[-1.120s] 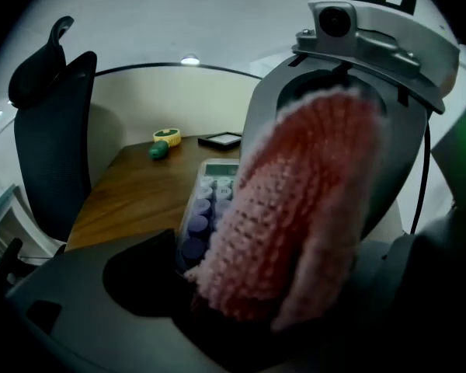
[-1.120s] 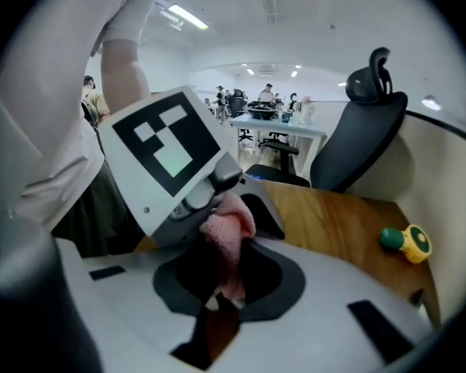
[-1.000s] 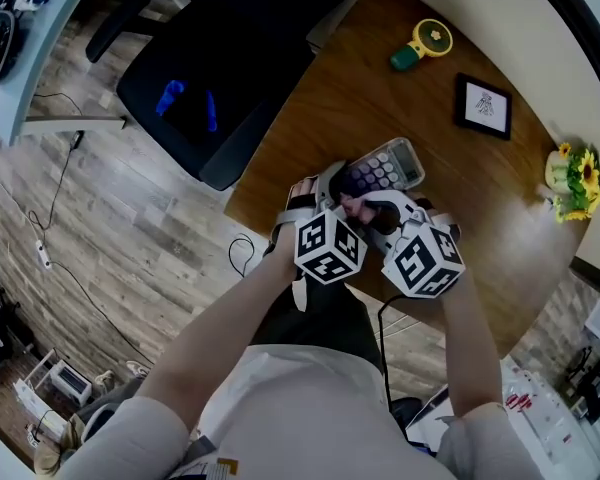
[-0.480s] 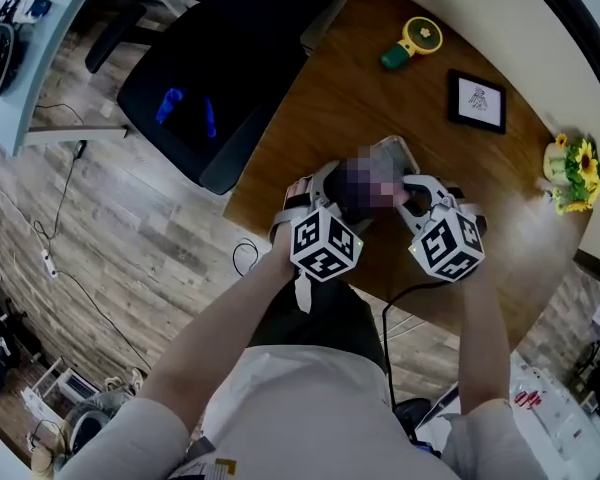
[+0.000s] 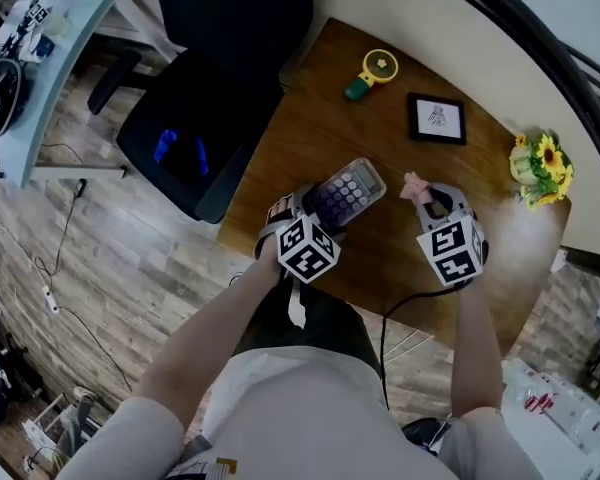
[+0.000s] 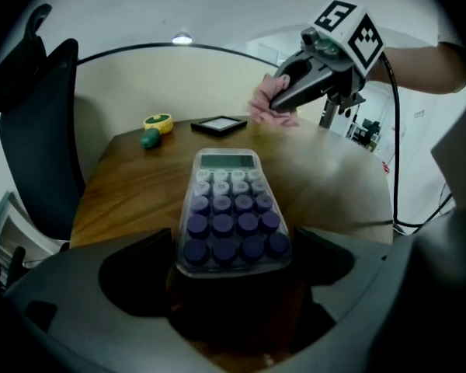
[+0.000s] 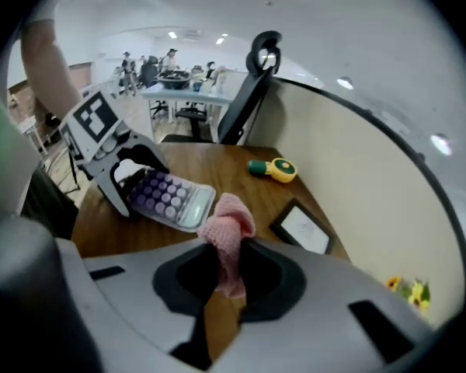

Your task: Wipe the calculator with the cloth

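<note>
Wooden desk [image 5: 315, 118] with a rounded edge fills the middle of the head view. Nearest the person, at centre, the left gripper [image 5: 320, 208] is clamped on the near end of the one calculator [image 5: 348, 188], keys up, both jaws against its sides. To the right and well apart from it, the right gripper [image 5: 425, 196] pinches the one pink cloth [image 5: 413, 185], a bunched tuft standing out past its jaws. The wipe looks paused or not yet begun, since cloth and keys do not touch. Next, the cloth must be brought left onto the keypad while the left gripper steadies the calculator. Farther off lie one picture frame [image 5: 437, 118], one yellow gadget [image 5: 372, 72] and one sunflower pot [image 5: 540, 168]; one black chair [image 5: 210, 78] sits at upper left.
</note>
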Demonstrator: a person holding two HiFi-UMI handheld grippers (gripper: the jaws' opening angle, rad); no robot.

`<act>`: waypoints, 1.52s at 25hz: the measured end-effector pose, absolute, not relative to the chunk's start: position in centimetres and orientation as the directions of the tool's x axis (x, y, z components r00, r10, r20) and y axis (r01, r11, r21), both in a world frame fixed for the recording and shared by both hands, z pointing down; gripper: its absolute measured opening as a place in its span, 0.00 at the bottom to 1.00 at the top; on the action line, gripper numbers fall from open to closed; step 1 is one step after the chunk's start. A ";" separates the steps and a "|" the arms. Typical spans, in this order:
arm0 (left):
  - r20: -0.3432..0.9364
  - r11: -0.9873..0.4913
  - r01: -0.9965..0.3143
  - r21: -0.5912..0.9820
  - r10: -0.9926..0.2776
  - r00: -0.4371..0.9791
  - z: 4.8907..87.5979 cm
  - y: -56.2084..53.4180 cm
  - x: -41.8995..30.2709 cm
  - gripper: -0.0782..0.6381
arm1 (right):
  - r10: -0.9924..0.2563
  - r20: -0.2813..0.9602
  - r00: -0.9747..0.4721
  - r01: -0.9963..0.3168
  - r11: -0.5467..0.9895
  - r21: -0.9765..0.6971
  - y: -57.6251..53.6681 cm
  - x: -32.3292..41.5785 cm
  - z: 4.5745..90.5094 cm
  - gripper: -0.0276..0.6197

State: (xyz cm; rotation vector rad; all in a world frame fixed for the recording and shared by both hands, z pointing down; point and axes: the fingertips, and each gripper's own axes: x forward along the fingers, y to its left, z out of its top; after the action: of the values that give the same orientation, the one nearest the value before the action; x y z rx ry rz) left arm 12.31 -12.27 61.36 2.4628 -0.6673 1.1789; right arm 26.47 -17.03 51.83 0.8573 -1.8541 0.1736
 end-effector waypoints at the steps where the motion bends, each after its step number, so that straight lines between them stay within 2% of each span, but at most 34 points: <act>1: 0.797 -0.839 -0.537 0.086 -0.265 0.543 60.9 -12.2 12.1 0.77 | -0.507 0.836 -0.210 -0.668 0.699 0.256 -17.3 26.7 50.4 0.13; 6: 0.757 -0.805 -0.592 0.039 -0.363 0.543 56.4 -14.9 9.8 0.77 | -0.674 0.693 -0.256 -0.812 0.539 0.224 -19.4 26.7 42.2 0.13; 12: 0.678 -0.747 -0.665 -0.023 -0.500 0.538 47.4 -18.5 7.8 0.76 | -0.794 0.519 -0.315 -0.865 0.466 0.188 -19.6 26.2 32.4 0.13; 13: 0.651 -0.735 -0.676 -0.049 -0.537 0.537 45.3 -19.3 7.4 0.72 | -0.812 0.490 -0.318 -0.871 0.454 0.187 -19.6 26.2 30.8 0.13; 16: 0.551 -0.689 -0.704 -0.171 -0.659 0.511 39.1 -21.4 6.5 0.45 | -0.857 0.398 -0.328 -0.892 0.419 0.168 -19.2 26.2 26.2 0.13; 17: 0.525 -0.680 -0.700 -0.217 -0.686 0.503 37.3 -21.8 6.3 0.41 | -0.869 0.366 -0.332 -0.898 0.410 0.159 -18.9 26.2 24.8 0.13; 22: 0.373 -0.639 -0.718 -0.275 -0.759 0.533 28.4 -22.6 5.8 0.39 | -0.910 0.233 -0.342 -0.911 0.382 0.155 -17.1 25.6 18.4 0.13; 26: 0.239 -0.626 -0.740 -0.246 -0.779 0.580 21.2 -21.3 5.4 0.32 | -0.929 0.146 -0.340 -0.914 0.363 0.180 -15.2 25.1 14.0 0.13; 29: 0.159 -0.615 -0.729 -0.302 -0.786 0.597 16.9 -20.1 5.3 0.26 | -0.938 0.084 -0.335 -0.918 0.345 0.193 -13.9 24.8 11.2 0.13; 31: 0.118 -0.606 -0.723 -0.331 -0.787 0.606 14.9 -19.3 5.3 0.25 | -0.940 0.054 -0.336 -0.919 0.340 0.200 -13.0 24.5 9.8 0.13; 35: 0.075 -0.600 -0.745 -0.292 -0.791 0.607 12.3 -17.7 4.4 0.24 | -0.943 0.034 -0.332 -0.919 0.331 0.216 -11.0 24.0 8.4 0.13; 38: 0.054 -0.591 -0.766 -0.254 -0.799 0.599 11.2 -16.7 3.5 0.17 | -0.946 0.019 -0.325 -0.926 0.322 0.196 -9.4 24.1 7.8 0.13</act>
State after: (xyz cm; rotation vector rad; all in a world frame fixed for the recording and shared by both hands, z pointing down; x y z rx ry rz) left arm 3.54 -16.72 11.20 2.9889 -1.4825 0.2738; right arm 24.10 -9.44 7.78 1.7431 -2.4459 -0.2250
